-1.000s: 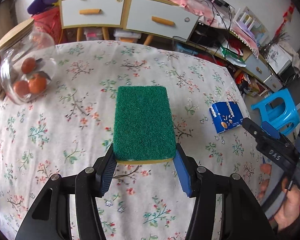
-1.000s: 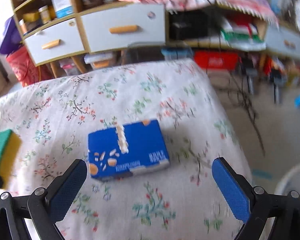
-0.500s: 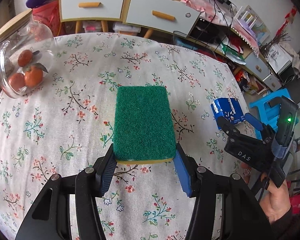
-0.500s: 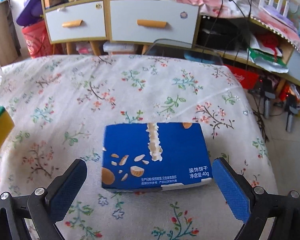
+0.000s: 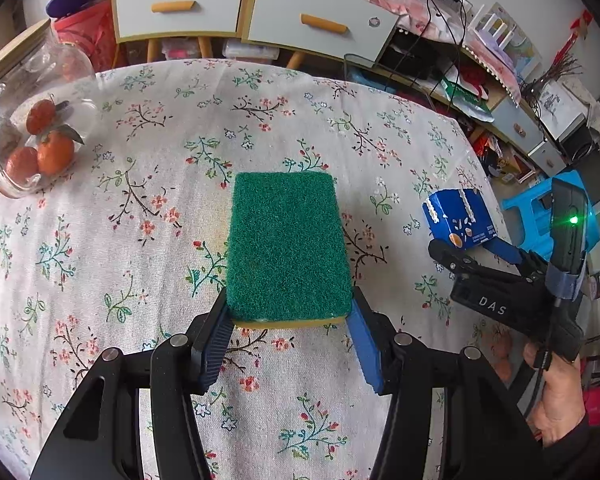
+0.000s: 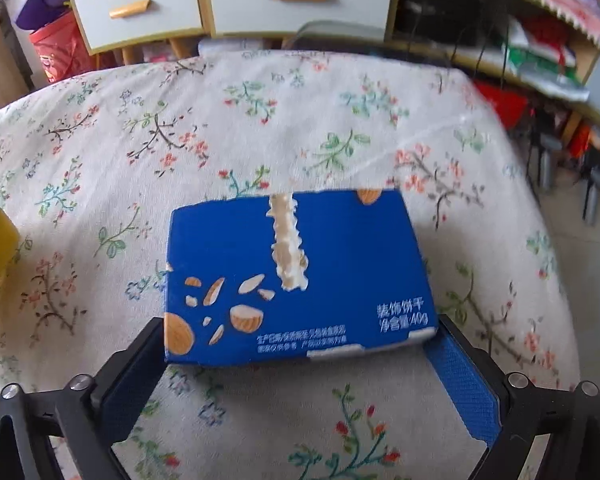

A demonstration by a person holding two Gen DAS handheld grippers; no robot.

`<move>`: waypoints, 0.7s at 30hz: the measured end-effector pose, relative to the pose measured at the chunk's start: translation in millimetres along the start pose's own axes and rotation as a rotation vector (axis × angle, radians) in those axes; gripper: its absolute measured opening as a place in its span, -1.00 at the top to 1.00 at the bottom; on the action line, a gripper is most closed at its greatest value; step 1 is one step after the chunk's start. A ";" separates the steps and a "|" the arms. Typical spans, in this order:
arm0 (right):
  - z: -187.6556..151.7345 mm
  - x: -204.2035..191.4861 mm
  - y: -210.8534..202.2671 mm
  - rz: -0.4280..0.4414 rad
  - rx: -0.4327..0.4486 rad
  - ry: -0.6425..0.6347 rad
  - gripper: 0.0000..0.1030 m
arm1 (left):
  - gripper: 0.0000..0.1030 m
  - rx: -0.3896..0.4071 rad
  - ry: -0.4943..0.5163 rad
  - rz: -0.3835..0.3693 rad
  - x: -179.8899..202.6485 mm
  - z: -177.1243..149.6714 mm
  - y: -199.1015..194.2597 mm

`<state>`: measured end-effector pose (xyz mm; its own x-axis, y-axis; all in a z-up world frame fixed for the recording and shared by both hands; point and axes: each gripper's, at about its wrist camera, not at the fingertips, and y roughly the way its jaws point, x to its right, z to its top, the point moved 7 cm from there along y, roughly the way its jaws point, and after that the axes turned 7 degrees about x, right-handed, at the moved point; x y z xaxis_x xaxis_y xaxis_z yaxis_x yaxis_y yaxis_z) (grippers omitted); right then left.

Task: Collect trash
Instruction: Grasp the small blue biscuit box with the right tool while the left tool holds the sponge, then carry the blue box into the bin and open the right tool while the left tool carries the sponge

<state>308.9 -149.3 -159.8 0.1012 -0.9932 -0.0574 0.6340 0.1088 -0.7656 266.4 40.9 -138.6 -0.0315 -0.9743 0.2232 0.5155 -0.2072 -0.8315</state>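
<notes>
- Blue cardboard biscuit box (image 6: 296, 276) lies flat near the right edge of the counter (image 6: 260, 128), which is covered in a floral cloth.
- Right gripper (image 6: 300, 364): jaws are spread about as wide as the box and flank its near corners. Each pad sits at or just beside a box edge. Firm clamping cannot be confirmed from this view; the frame is slightly blurred.
- Left gripper (image 5: 288, 344): jaws are closed on the near end of a green-topped, yellow-backed scouring sponge (image 5: 286, 246). The sponge extends forward over the middle of the counter.
- In the left wrist view, the right gripper (image 5: 466, 250) reaches in from the right edge of the counter, with its tips at the biscuit box (image 5: 458, 218).
- A glass jar (image 5: 28, 128) holding small oranges lies tilted near the far left edge, well apart from both grippers.
- Step in hand, by judgement: grasping the biscuit box as the item of trash to be collected.
- Next move calls for: closing the right jaws squarely on the box's side walls with light force, since thin card can buckle; then lifting it clear of the cloth without dragging the fabric.
- No bin is identified with certainty in either view, so the drop point must be located before carrying.
- Keep the sponge clear of the right gripper's path.
</notes>
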 end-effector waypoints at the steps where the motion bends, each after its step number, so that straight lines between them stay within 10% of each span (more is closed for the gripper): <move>1: 0.8 -0.4 -2.9 0.012 0.005 0.003 -0.83 | -0.11 0.001 0.002 -0.001 0.2 -0.1 -0.6; 21: 2.3 24.2 -104.3 0.003 0.061 0.057 -0.83 | -0.11 0.059 0.070 -0.066 43.7 -8.2 -41.6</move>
<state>247.1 -184.6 -79.9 0.0610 -0.9934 -0.0973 0.6795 0.1128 -0.7250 236.6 6.2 -98.5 -0.1251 -0.9630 0.2386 0.5598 -0.2671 -0.7844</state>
